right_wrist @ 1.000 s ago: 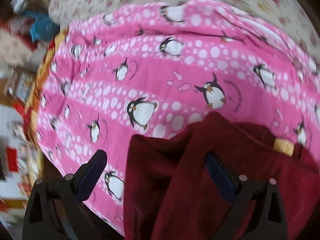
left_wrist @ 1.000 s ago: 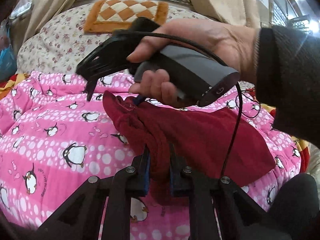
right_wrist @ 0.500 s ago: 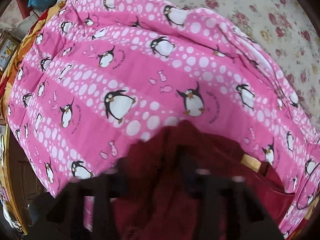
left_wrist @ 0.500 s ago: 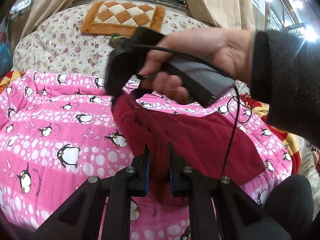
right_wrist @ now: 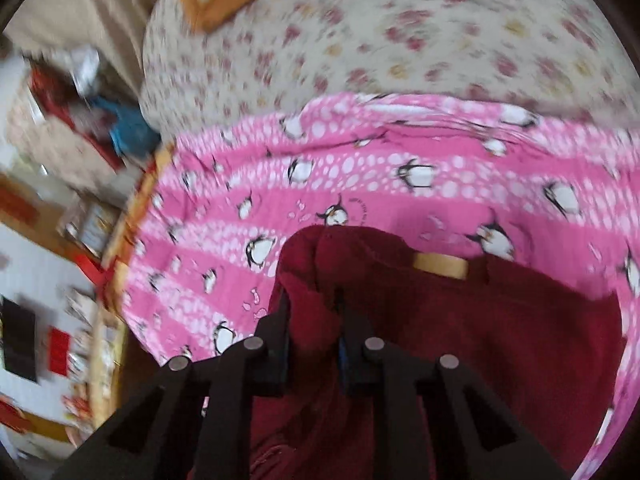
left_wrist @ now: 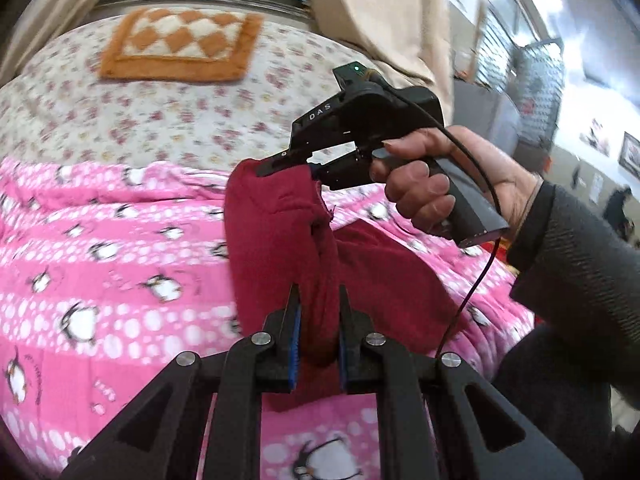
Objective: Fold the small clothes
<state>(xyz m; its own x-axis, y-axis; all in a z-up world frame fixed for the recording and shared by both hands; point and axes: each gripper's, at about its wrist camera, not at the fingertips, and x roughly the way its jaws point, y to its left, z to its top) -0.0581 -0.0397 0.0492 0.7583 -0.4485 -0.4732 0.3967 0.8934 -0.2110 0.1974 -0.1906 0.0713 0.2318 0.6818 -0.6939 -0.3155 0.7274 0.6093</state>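
Both clamped on dark red garment (left_wrist: 280, 216): left gripper (left_wrist: 318, 312) at bottom centre, right gripper (right_wrist: 312, 312) likewise, above pink penguin blanket (left_wrist: 100, 272).

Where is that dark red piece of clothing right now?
The dark red garment hangs pinched between both grippers over the pink penguin blanket: the left gripper clamps its near fold, the right gripper its far top edge.

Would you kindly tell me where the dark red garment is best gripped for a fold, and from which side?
Grip the dark red garment at a bunched edge, coming from its near side, as both tools do. The left tool pinches a gathered ridge; the right tool holds an upper corner, so the cloth hangs between them above the pink penguin blanket.
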